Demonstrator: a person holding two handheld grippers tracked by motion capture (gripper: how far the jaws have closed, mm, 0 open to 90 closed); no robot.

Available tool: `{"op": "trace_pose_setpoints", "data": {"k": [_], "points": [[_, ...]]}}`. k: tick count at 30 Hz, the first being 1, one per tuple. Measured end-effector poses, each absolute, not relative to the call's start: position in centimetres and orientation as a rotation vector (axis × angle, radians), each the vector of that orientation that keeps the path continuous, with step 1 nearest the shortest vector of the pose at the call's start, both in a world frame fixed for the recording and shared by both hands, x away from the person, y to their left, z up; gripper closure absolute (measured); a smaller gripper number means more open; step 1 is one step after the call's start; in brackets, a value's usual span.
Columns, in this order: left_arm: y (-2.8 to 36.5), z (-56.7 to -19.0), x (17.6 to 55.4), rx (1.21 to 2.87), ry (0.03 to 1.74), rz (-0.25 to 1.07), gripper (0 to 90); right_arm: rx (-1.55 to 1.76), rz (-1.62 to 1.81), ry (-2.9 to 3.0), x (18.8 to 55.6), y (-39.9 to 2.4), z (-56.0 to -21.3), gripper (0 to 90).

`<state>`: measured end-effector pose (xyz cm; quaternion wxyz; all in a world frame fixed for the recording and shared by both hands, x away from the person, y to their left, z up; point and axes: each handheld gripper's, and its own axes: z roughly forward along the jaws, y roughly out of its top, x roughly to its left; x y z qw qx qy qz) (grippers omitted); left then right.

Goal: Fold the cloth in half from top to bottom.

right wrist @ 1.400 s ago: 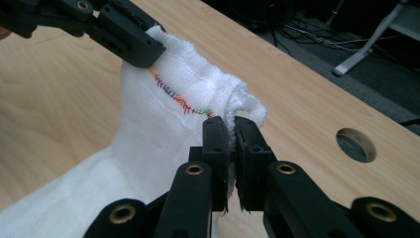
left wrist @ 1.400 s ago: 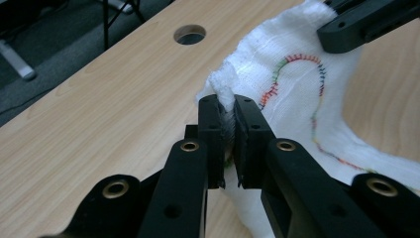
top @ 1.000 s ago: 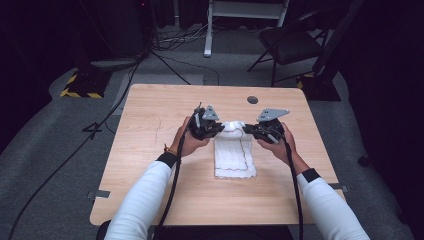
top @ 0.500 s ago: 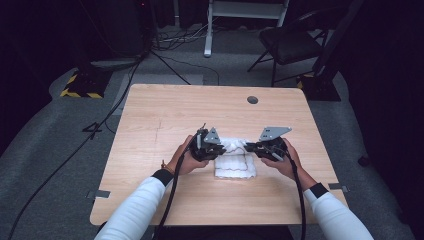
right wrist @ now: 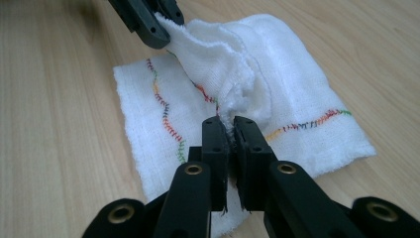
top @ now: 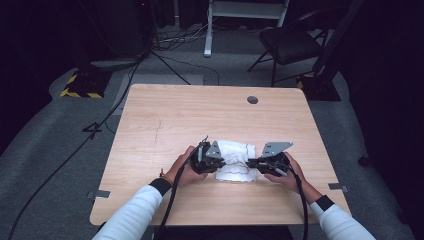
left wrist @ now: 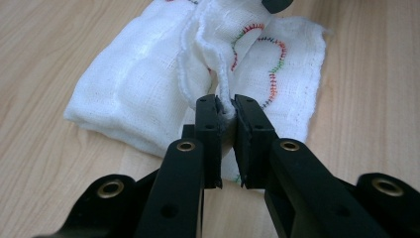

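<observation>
A: What did the high view give that the gripper views did not?

B: The whole layout. The white gauze cloth with wavy multicoloured stitching (top: 233, 159) lay on the light wooden table (top: 165, 120), towards the person's side of it, between the two hands. The left gripper (top: 216, 161) was at the cloth's left edge and the right gripper (top: 250, 163) at its right. Beyond the table stood a dark folding chair (top: 290, 42).

A: And up close?

B: The left gripper view showed that gripper (left wrist: 227, 110) nearly closed, its jaws pinching a raised fold of the cloth (left wrist: 148, 84); the stitching there ran red, green and dark. The right gripper view showed the right gripper (right wrist: 230, 126) likewise clamped narrow on a bunched edge of the cloth (right wrist: 292, 89), with the left gripper (right wrist: 161, 22) farther off, holding the other end of the same lifted ridge while the rest lay flat on the wood.

A: Any writing?

B: No brand, label or lettering could be read on the cloth or the grippers.
</observation>
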<state>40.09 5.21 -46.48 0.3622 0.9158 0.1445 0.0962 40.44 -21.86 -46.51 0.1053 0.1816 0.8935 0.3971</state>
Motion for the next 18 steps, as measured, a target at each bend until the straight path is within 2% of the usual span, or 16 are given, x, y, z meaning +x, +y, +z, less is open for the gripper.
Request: {"op": "trace_pose_setpoints", "data": {"k": [9, 18], "points": [[5.0, -45.9, 38.0, 2.375, 0.309, 0.261, 81.1, 0.488, 1.15, 2.651, 38.7, -22.7, -46.8, 83.7], [4.7, -44.2, 36.5, 2.349, 0.25, 0.264, 81.1, 0.459, 1.202, 2.622, 37.4, -23.8, -45.5, 83.6]]}}
